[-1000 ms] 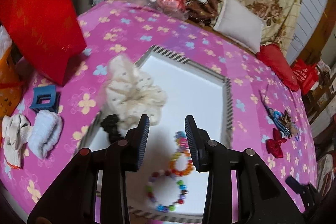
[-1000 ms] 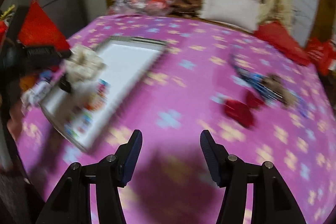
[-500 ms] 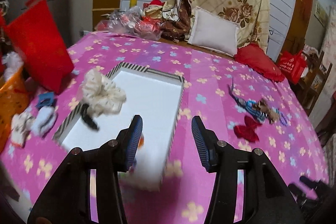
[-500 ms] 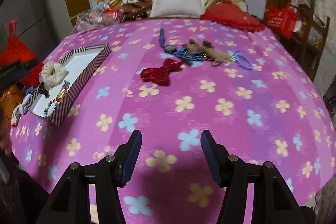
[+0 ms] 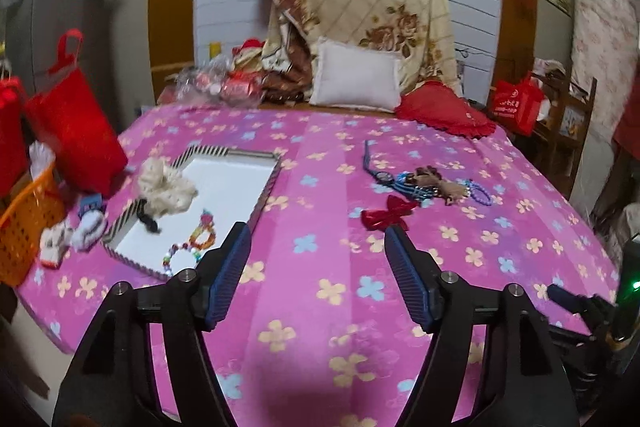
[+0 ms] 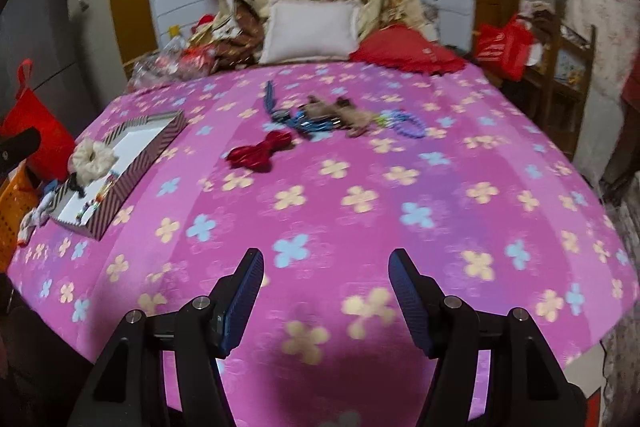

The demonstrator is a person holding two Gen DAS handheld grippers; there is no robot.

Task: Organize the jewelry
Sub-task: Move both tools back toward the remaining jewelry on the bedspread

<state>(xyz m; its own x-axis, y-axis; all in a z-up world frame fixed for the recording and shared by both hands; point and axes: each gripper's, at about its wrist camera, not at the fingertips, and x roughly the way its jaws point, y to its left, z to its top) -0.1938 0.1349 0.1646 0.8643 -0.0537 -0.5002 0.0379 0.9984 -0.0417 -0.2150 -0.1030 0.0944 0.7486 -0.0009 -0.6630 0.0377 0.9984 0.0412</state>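
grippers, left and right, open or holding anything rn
left gripper: jaws opening, nothing between them.
right gripper: jaws opening, nothing between them.

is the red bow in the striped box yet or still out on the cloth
Out. The red bow lies on the pink cloth, apart from the striped box, near the other loose pieces.

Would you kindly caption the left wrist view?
Open left tongs over floral tablecloth, striped tray left, red bow ahead.

Both wrist views high, angled down, sharing floral cloth (image 5: 320, 163)
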